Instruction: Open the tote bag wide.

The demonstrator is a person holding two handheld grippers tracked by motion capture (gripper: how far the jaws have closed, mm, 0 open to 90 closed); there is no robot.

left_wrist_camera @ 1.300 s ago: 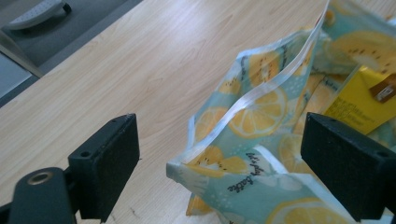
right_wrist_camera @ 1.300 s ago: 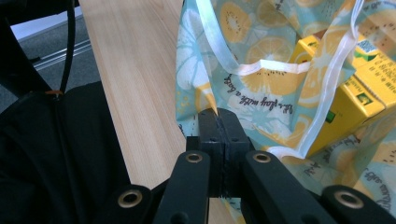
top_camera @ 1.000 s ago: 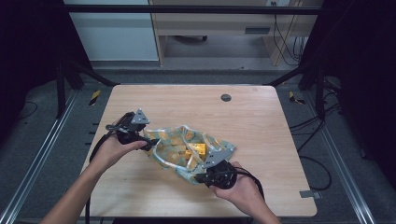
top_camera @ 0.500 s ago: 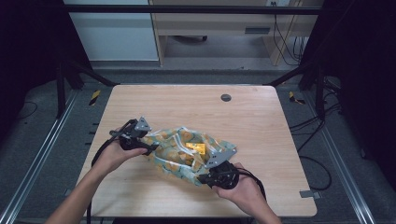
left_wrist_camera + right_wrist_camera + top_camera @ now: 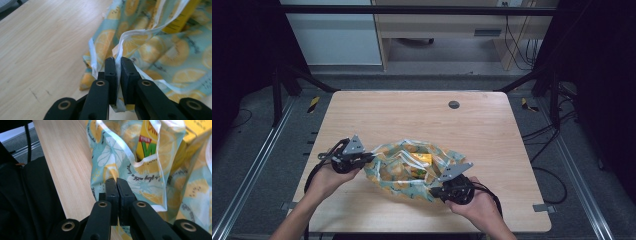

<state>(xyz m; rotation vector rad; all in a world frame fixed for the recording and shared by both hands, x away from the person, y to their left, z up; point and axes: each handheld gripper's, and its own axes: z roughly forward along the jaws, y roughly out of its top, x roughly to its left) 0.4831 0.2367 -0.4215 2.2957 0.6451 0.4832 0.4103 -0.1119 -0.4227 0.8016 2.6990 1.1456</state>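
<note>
Nearest the person, the right tool (image 5: 117, 185) is clamped on the near rim of a soft plastic bag printed with lemon slices on pale blue-green (image 5: 404, 175), its jaws pressed together with the white-edged film between them. The left tool (image 5: 116, 65) pinches the white-edged rim on the bag's other side in the same way. The bag lies on the light wooden surface (image 5: 412, 117) between the two tools, its mouth spread between them.

The step in hand looks like holding the mouth wide. To do it well, both grips should stay on the reinforced white edge, not the thin printed film, and the pull should be even and level, away from each other, so the bag neither tears nor tips its load.

Just past the right tool's jaws, inside the bag, stands a yellow carton with red and green lettering (image 5: 147, 138); one carton can be made out for certain, and a second yellow shape beside it may be another. Farther off on the surface sits one small dark round disc (image 5: 454, 104).

Count: two tools, one bag, one sure carton, one disc.
</note>
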